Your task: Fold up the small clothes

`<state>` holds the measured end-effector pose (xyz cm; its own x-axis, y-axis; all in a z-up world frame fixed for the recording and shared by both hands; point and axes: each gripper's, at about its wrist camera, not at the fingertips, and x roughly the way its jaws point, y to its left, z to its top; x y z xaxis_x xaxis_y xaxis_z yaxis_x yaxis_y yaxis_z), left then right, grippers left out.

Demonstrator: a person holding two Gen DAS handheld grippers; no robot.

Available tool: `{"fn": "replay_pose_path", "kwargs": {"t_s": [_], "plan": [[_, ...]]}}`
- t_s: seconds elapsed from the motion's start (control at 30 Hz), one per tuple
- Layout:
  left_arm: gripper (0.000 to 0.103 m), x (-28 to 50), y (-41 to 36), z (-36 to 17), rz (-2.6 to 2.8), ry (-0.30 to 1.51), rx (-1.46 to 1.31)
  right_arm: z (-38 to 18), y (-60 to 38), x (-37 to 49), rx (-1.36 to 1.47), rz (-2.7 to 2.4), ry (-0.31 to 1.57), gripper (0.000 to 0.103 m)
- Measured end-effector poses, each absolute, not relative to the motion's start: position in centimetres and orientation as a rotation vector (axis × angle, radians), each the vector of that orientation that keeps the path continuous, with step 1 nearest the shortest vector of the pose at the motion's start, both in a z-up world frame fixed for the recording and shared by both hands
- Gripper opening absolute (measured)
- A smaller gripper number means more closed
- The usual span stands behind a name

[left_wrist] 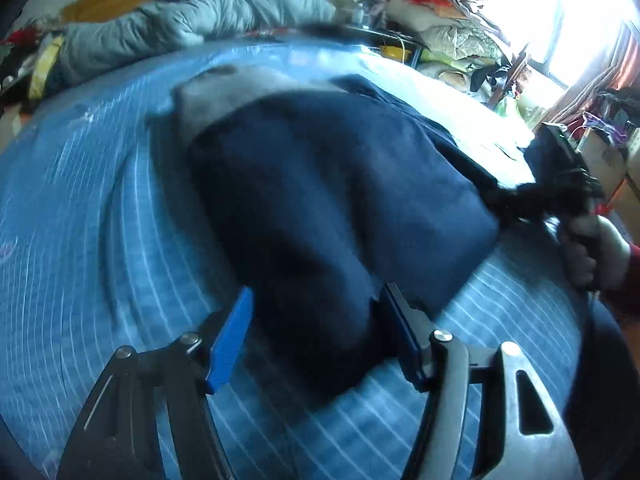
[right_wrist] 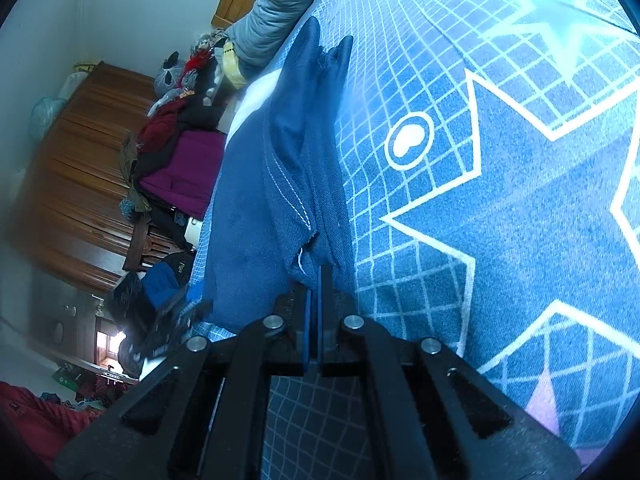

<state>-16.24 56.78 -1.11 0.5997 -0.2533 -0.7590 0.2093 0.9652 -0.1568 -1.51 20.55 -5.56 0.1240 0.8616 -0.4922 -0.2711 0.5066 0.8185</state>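
On the blue bedspread [left_wrist: 100, 208], the right gripper [right_wrist: 316, 280] pinched the navy garment [left_wrist: 320, 184] at its hem; the left gripper [left_wrist: 316, 320] stood apart, apparently astride a blurred fold. Keeping that edge taut looked wise.

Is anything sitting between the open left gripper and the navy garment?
Nothing visible: the left gripper is open with the navy garment already lying between its fingers. The right gripper is shut on the cloth's edge.

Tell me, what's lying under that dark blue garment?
The dark blue garment lies on the blue patterned bedsheet. A grey cloth pokes out at its far edge; anything else beneath is covered.
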Motion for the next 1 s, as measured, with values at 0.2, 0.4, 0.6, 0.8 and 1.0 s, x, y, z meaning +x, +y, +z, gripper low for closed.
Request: {"fn": "replay_pose_path", "kwargs": {"t_s": [0.2,0.4,0.6,0.8,1.0], "plan": [[0.069,-20.1,56.7,-1.6,-0.191,0.922,-0.065,-5.1,20.8,-1.8,0.610,0.894,1.155,0.002],[0.073,-23.5,60.4,-3.0,-0.041,0.990,-0.142,-2.8,20.4,-3.8,0.534,0.803,1.143,0.027],[0.103,-24.4,61.3,-3.4,0.066,1.020,-0.226,2.6,21.1,-9.8,0.059,0.587,1.003,0.081],[0.103,-23.1,59.2,-3.9,0.235,1.026,-0.195,1.2,23.3,-14.3,-0.289,0.391,0.969,0.092],[0.103,-21.3,59.1,-3.7,0.306,1.014,-0.212,0.2,22.3,-15.7,-0.209,0.342,0.979,0.103]]}}
